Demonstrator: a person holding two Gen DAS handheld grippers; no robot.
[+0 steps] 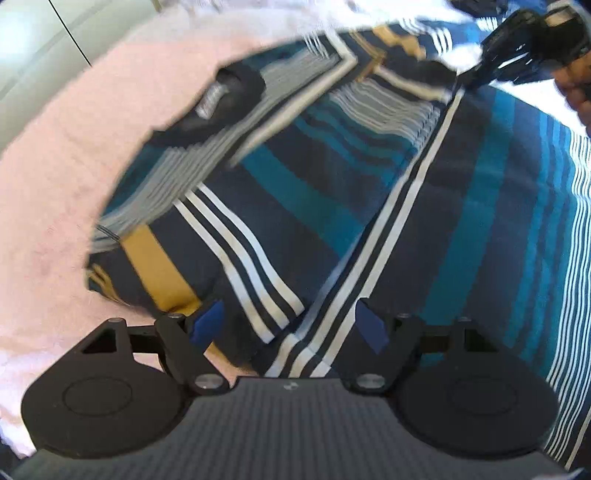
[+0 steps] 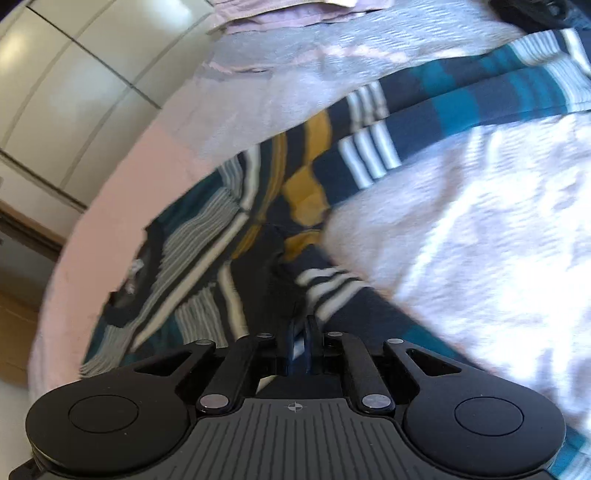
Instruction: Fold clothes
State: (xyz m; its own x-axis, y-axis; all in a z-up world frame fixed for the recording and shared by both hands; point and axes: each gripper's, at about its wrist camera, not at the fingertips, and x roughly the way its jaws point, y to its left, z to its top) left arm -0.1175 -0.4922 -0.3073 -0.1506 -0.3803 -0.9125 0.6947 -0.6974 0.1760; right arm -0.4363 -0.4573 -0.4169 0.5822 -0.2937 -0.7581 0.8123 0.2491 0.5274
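A striped sweater [image 1: 317, 192], navy with teal, white and mustard bands, lies spread on a pale pink bed cover [image 1: 55, 192]. Its dark collar with a label [image 1: 214, 99] points to the upper left. My left gripper [image 1: 291, 325] is open, its blue-padded fingers either side of a folded sleeve edge near the sweater's lower part. My right gripper [image 2: 301, 332] is shut on a navy fold of the sweater [image 2: 280, 266], pulling it up. It also shows in the left wrist view [image 1: 517, 40] at the top right, at the sweater's far edge.
The pink cover [image 2: 461, 240] spreads wide to the right in the right wrist view. White cabinet doors [image 2: 62, 92] stand beyond the bed's edge. Folded pale cloth [image 2: 295, 14] lies at the far end of the bed. A hand [image 1: 576, 85] holds the right gripper.
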